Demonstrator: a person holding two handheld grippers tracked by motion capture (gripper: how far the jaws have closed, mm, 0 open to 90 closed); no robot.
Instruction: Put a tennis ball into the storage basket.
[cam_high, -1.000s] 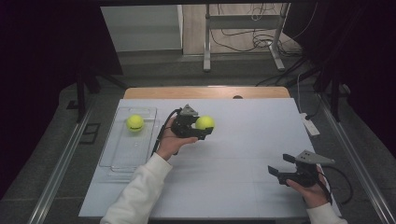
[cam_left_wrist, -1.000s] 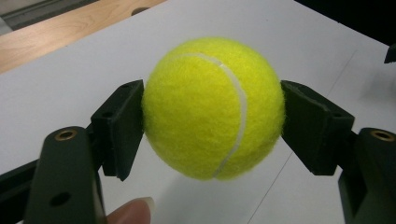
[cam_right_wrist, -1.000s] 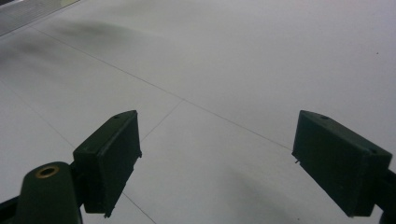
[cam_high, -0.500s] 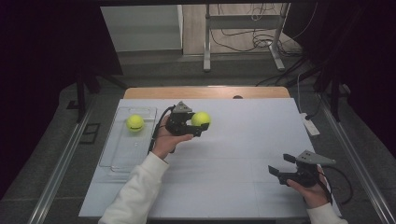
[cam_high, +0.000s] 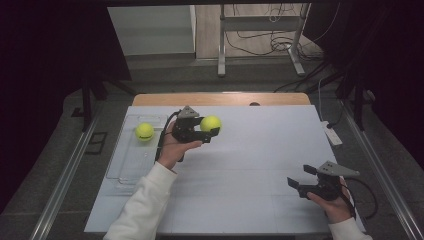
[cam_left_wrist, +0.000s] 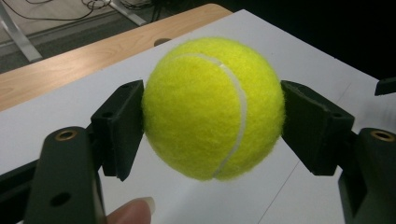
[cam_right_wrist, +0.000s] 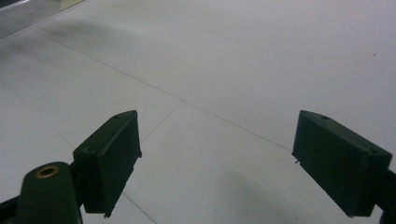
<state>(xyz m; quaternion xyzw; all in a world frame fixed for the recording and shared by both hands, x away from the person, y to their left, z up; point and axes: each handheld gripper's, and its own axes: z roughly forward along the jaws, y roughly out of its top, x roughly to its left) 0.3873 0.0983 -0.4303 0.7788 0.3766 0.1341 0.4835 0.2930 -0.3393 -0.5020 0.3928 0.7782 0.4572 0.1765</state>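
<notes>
Tennis ball (cam_left_wrist: 213, 108) clamped in raised left claw (cam_high: 209, 127)

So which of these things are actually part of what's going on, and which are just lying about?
In use:
- held tennis ball
- left gripper
- second tennis ball
- clear tray

Lying about:
- right gripper, open and idle
- white strip at the table edge

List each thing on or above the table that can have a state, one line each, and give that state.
Left tongs: shut on the held tennis ball, raised above the table.
Held tennis ball: clamped between both pads, off the surface.
Second tennis ball: lying loose in the clear tray, untouched.
Clear tray: flat on the table's left side.
Right tongs: open, holding nothing.
</notes>
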